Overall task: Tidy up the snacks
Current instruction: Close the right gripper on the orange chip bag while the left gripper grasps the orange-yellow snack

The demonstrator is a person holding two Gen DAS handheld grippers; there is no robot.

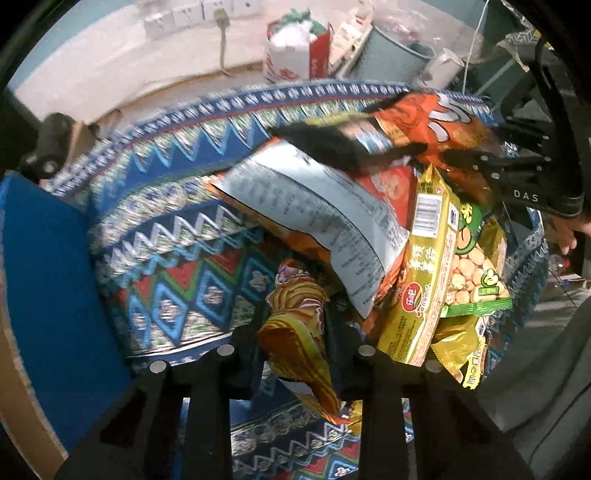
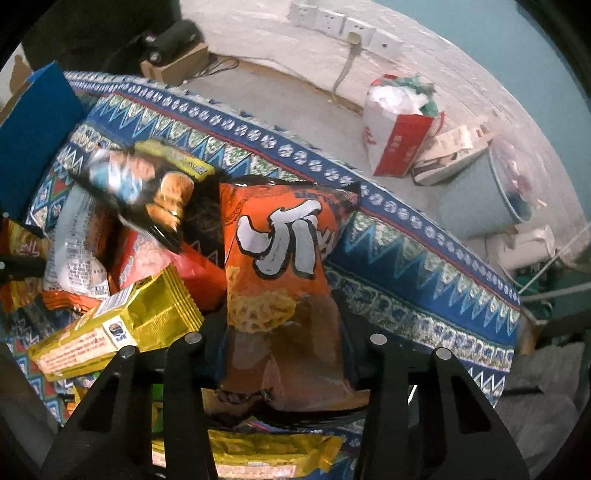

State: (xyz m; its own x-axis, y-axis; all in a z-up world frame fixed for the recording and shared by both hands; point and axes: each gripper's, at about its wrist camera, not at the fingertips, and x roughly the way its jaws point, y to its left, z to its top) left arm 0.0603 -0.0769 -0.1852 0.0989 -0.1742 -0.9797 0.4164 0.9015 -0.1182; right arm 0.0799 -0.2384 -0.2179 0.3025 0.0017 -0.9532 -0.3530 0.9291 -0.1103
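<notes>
A heap of snack bags lies on a blue patterned cloth point(image 1: 166, 229). My left gripper point(image 1: 295, 354) is shut on a yellow-orange striped bag point(image 1: 295, 325), which is pinched between its two fingers. My right gripper point(image 2: 284, 343) is shut on an orange bag with big white characters point(image 2: 280, 240); the pads squeeze its lower half. The left wrist view shows that orange bag point(image 1: 443, 125) raised over the heap, with the right gripper point(image 1: 469, 166) on it. Beside them lie a silver-backed bag point(image 1: 314, 206), a gold pack point(image 1: 424, 266), a green bag point(image 1: 476, 258) and a black bag point(image 2: 140, 184).
A blue box point(image 1: 40, 277) stands at the cloth's left edge. On the floor beyond the table are a red-and-white paper bag point(image 2: 399, 125) and a grey-blue bin point(image 2: 480, 199). Wall sockets point(image 2: 343, 22) run along the back. A person's hand point(image 1: 565, 229) holds the right gripper.
</notes>
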